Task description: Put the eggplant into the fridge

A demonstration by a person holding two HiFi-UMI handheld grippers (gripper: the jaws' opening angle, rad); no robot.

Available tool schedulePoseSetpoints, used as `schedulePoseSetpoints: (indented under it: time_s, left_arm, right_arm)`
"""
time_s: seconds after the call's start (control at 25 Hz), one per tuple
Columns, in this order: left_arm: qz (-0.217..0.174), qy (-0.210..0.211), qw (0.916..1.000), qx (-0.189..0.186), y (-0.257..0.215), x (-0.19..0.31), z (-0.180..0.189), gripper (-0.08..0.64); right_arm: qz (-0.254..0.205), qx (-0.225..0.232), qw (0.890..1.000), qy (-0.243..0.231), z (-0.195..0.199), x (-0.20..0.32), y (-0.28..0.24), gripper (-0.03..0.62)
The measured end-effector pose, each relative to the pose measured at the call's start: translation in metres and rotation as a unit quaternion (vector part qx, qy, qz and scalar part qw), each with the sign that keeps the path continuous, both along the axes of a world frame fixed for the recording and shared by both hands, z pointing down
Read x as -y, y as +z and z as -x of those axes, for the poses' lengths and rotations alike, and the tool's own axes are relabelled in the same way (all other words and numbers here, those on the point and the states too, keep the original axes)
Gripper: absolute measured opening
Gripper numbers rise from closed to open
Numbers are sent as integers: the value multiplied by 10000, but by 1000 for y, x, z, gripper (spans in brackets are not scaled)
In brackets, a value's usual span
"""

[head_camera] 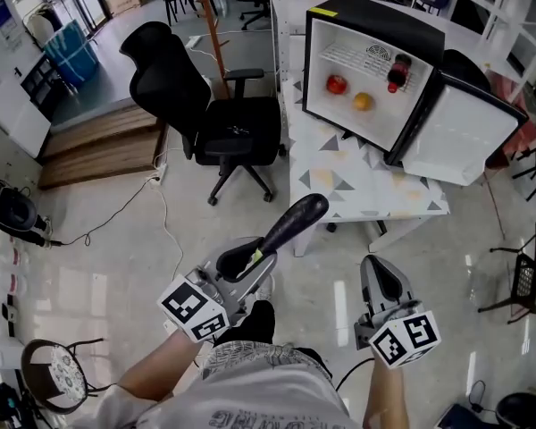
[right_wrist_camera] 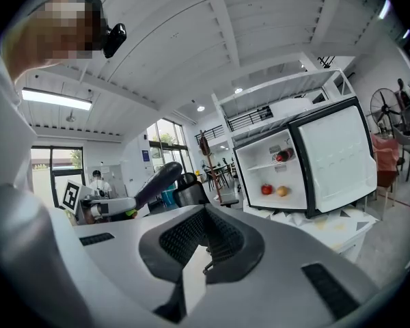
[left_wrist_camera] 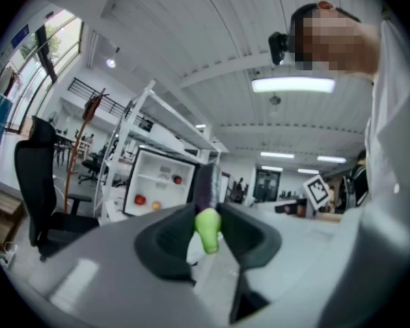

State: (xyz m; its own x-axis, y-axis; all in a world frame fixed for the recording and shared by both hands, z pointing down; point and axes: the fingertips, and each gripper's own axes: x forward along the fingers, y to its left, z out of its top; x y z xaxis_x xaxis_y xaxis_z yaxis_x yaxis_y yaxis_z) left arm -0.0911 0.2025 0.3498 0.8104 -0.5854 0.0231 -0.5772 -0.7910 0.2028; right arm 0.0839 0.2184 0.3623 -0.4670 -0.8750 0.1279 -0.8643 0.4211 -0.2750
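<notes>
The eggplant (head_camera: 292, 221) is dark purple with a green stem and sticks up and forward out of my left gripper (head_camera: 247, 262), which is shut on its stem end. In the left gripper view the green stem (left_wrist_camera: 207, 229) sits between the pads, with the purple body (left_wrist_camera: 205, 183) rising beyond them. My right gripper (head_camera: 381, 281) is beside it on the right, shut and empty; its pads (right_wrist_camera: 215, 241) meet. The small black fridge (head_camera: 375, 25) stands ahead on a white table (head_camera: 402, 199) with its door (head_camera: 460, 132) swung open to the right.
Inside the fridge lie a red fruit (head_camera: 337, 84), an orange fruit (head_camera: 364, 101) and a red bottle (head_camera: 398, 68). A black office chair (head_camera: 223, 123) stands left of the table. A cable (head_camera: 125, 208) runs over the floor, and a stool (head_camera: 52, 374) is at the lower left.
</notes>
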Motion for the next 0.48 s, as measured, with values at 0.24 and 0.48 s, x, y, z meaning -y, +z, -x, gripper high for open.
schedulePoseSetpoints:
  time_s: [0.24, 0.48]
  left_arm:
    - [103, 92, 9999, 6, 4, 59, 3, 120]
    - [168, 238, 9996, -8, 6, 108, 10, 120]
  right_arm:
    - [112, 1, 9999, 87, 5, 55, 3, 3]
    - [196, 17, 9997, 170, 16, 102, 5, 3]
